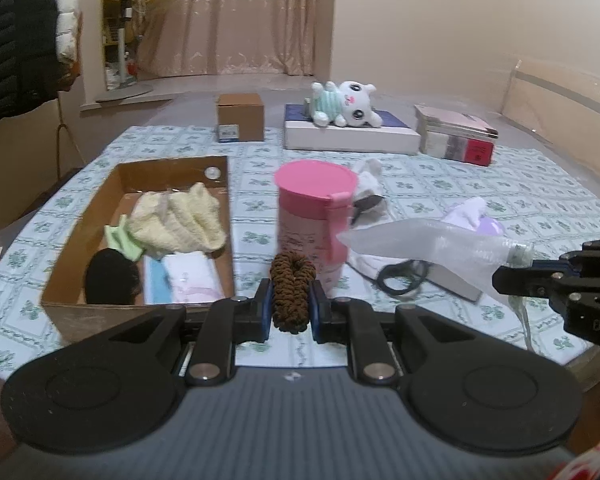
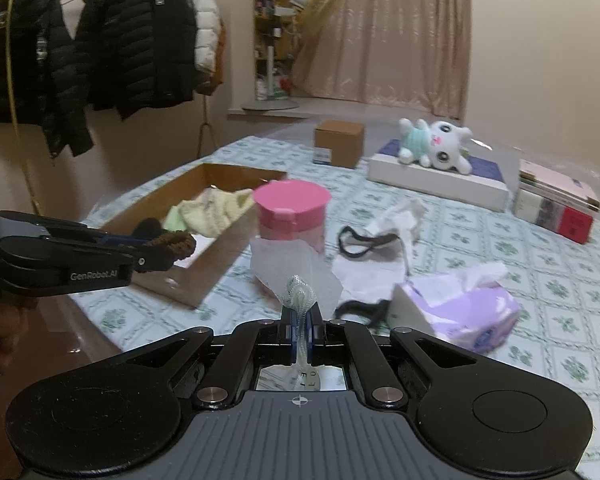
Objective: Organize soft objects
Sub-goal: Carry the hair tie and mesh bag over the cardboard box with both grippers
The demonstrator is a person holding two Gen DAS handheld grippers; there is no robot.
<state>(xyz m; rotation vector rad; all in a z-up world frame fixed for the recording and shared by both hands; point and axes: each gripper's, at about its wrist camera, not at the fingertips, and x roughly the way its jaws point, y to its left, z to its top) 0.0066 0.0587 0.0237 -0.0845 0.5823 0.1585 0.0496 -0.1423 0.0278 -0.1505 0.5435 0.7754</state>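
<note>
My left gripper (image 1: 290,304) is shut on a brown fuzzy scrunchie (image 1: 291,290) and holds it above the table, just right of the open cardboard box (image 1: 80,312). The box holds a yellow cloth (image 1: 180,220), a green cloth (image 1: 122,242), a black puff (image 1: 110,278) and a flat packet (image 1: 186,282). My right gripper (image 2: 300,320) is shut on a translucent white bag (image 2: 296,270) gathered at its neck; the bag also shows in the left wrist view (image 1: 428,244). The left gripper (image 2: 168,252) with the scrunchie (image 2: 176,244) shows at the left of the right wrist view.
A pink lidded cup (image 1: 314,216) stands mid-table. A purple tissue pack (image 2: 460,308), white cloths (image 2: 400,216) and black bands (image 2: 356,240) lie to the right. A plush cat (image 1: 346,104) lies on a white box (image 1: 348,138), with a small brown box (image 1: 240,118) and books (image 1: 456,136) behind.
</note>
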